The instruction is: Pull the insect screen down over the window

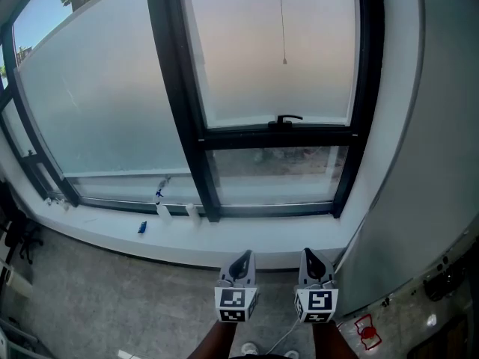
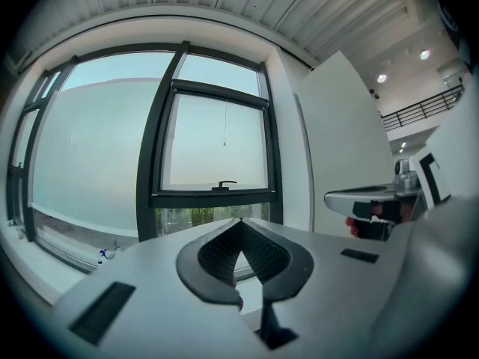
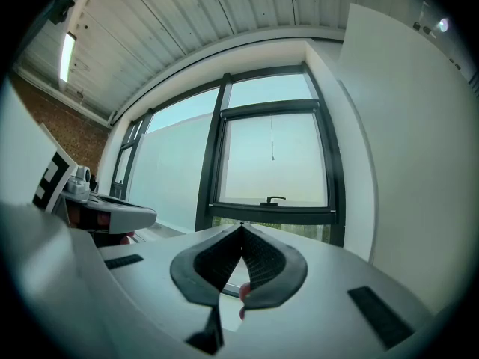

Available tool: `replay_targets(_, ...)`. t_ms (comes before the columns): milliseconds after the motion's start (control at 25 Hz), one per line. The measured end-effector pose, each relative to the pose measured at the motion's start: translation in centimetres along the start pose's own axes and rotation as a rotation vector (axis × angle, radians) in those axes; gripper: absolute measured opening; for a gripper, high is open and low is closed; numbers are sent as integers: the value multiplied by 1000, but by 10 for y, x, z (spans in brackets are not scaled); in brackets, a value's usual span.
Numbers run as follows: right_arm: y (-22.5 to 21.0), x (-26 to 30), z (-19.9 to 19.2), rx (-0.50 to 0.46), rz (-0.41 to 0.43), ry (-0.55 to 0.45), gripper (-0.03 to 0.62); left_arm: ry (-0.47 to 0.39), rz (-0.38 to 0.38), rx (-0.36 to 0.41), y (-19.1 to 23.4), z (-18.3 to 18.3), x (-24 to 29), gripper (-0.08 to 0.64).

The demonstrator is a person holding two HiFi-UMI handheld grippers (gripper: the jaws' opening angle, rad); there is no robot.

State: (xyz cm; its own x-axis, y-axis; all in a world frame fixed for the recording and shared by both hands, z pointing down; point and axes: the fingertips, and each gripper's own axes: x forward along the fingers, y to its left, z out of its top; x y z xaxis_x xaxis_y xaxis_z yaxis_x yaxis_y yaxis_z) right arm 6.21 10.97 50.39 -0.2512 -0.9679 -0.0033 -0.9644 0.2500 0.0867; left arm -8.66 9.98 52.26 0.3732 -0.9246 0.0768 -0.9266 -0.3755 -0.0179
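insect screen is not pulled down yet, it seems: the pane [image 1: 247,58] above the window handle [image 1: 286,118] is uncovered. the screen itself does not show and is probably rolled up high above that handle. one thin cord [image 1: 283,28], likely its pull, hangs above the handle. all the pulling is left. well below the handle wait two grippers, left gripper [image 1: 242,264] and right gripper [image 1: 311,264], both clenched on nothing.

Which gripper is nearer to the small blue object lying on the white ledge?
Left. In the head view the left gripper is to the right of the blue object and lower in the picture. The right gripper is farther right, beyond the left one.
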Motion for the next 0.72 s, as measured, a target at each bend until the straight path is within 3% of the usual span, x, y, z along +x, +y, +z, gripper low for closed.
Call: replay_targets(720, 27, 35, -1, -5, -56, 9, 3, -2, -53, 6, 48, -3, 20, -5)
